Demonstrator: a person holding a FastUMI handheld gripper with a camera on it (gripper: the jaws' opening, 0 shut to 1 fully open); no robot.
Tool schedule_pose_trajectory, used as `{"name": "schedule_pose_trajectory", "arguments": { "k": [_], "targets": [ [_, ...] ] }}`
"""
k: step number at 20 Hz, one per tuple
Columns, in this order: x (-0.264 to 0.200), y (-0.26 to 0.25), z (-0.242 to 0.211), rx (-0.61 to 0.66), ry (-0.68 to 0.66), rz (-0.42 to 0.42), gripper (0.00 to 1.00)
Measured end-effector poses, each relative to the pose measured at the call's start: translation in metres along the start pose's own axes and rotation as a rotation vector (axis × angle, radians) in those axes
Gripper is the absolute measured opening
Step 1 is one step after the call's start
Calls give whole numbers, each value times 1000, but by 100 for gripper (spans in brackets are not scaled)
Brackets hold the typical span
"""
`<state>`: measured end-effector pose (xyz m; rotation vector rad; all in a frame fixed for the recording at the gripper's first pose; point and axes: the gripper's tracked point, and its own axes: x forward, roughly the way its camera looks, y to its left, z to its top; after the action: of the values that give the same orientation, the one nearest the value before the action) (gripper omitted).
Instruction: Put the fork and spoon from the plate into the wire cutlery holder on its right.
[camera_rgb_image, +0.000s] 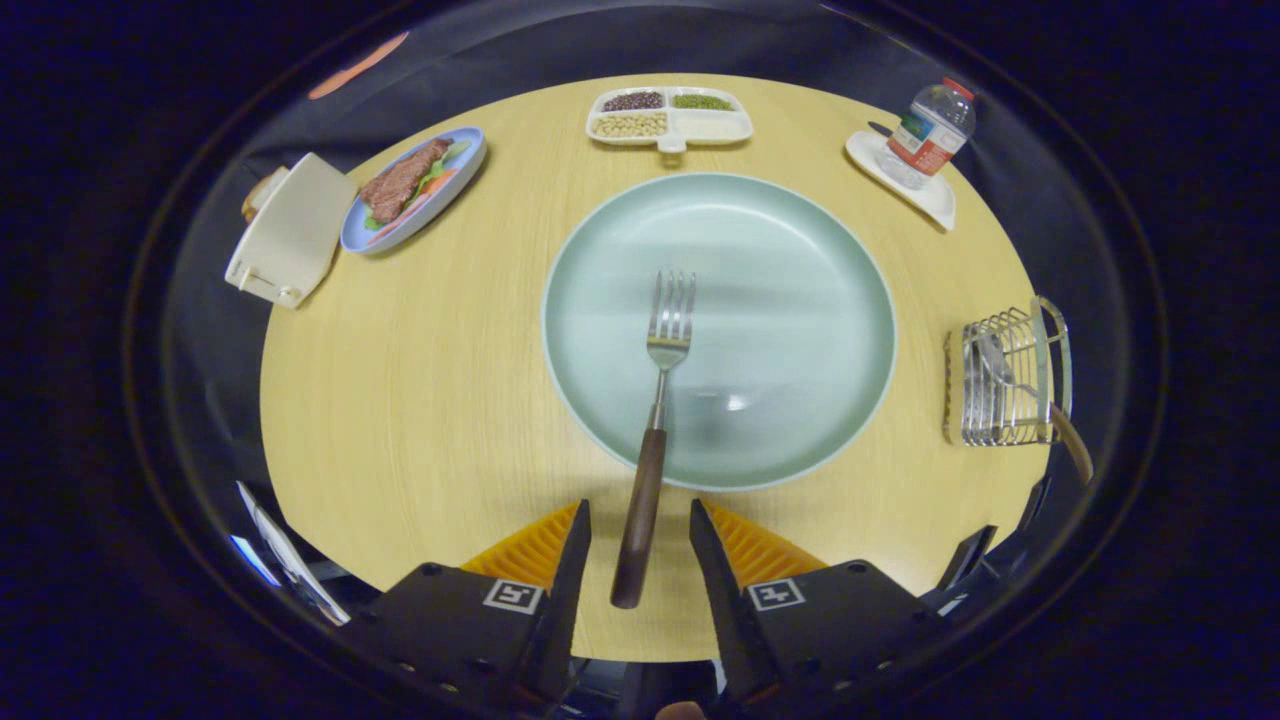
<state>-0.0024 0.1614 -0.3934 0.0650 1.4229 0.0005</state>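
Between the open tool's (640, 540) fingers, the fork's (655, 420) handle is lying lengthwise, tines pointing away onto the plate (800, 250).

fork (660, 400) on plate (800, 250), handle between open gripper (640, 520) fingers; holder (1005, 378) right

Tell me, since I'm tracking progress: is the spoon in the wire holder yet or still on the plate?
In. The wooden-handled spoon lies in the wire cutlery holder; the pale green plate carries just the fork.
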Motion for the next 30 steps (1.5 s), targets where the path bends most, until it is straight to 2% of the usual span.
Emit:
{"name": "schedule_pose_trajectory", "arguments": {
  "k": [3,4,9,14,19,25,30],
  "targets": [
    [6,-1,0,12,6,-4,25],
    [9,-2,-2,0,17,-6,24],
    [-2,-5,0,-29,23,7,1],
    [-31,-18,1,-59,-6,34,1],
    [-84,-52,11,-58,-53,57,1],
    [-163,-126,24,1,-143,63,1],
    [-200,-200,17,72,-161,27,1]
  ]
}}
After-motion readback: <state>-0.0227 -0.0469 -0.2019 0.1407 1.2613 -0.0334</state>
